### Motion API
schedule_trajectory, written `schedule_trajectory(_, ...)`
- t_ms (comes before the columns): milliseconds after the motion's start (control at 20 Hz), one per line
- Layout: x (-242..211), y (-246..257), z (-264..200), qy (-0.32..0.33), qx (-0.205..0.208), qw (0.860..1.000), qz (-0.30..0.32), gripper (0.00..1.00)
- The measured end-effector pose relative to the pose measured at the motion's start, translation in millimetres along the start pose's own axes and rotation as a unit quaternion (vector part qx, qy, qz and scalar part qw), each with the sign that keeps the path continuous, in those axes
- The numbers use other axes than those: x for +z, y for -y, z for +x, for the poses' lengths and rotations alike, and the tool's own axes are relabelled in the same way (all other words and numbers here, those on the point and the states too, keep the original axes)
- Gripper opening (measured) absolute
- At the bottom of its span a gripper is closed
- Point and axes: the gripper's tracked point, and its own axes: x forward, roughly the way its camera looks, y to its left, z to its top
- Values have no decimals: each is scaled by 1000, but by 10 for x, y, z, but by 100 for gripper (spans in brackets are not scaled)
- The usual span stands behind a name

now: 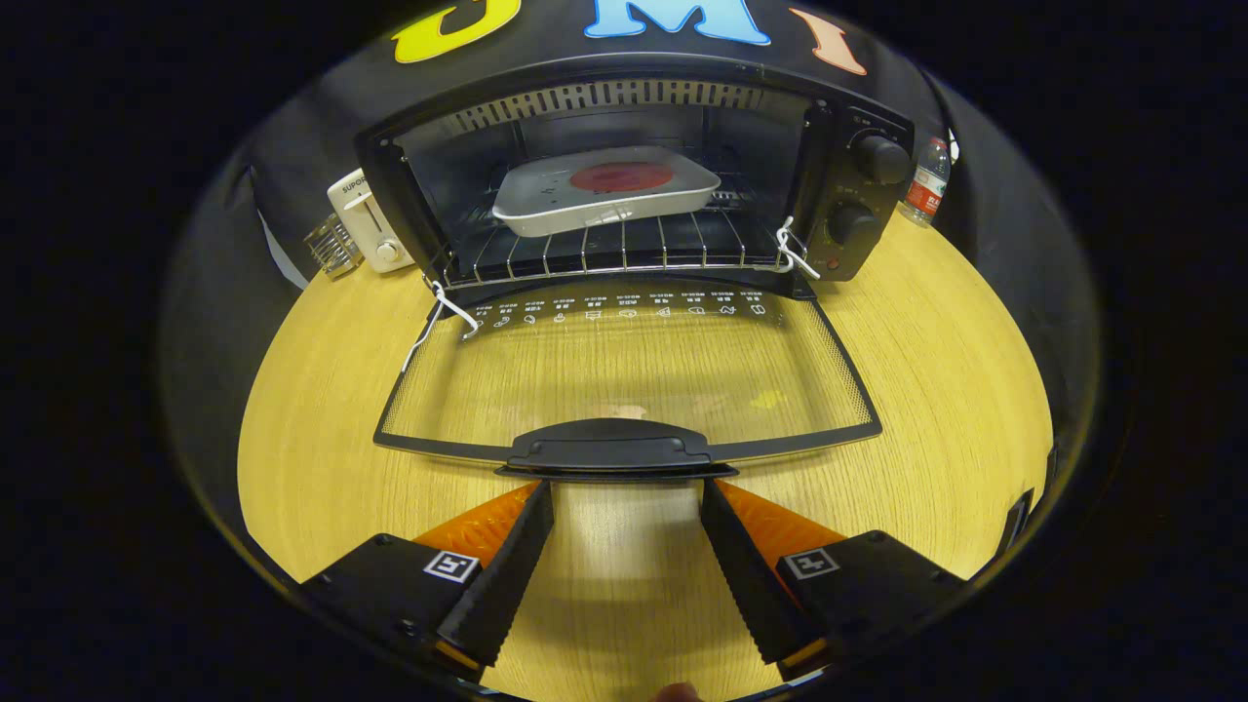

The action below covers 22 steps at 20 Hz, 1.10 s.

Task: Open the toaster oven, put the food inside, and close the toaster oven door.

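Observation:
A black toaster oven (848, 195) stands at the back of the wooden table (926, 390). Its glass door (624, 375) lies folded down flat towards me. The door's black handle (609, 448) sits just ahead of my fingertips. Inside, on the wire rack (604, 249), rests a grey tray (604, 195) holding a round reddish piece of food (621, 176). My gripper (627, 485) is open, its two fingers spread about as wide as the handle, nothing between them but bare table.
A small white toaster (366, 219) with a glass (333, 247) beside it stands left of the oven. A plastic bottle (926, 182) stands to the oven's right. Two knobs (882, 159) sit on the oven's right panel.

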Motion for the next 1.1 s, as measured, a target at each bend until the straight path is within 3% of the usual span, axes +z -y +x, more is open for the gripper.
schedule_trajectory(400, 24, -5, -45, 6, -10, 1000, -3, 97)
schedule_trajectory(1100, 201, -12, -436, 63, 11, 998, -5, 97)
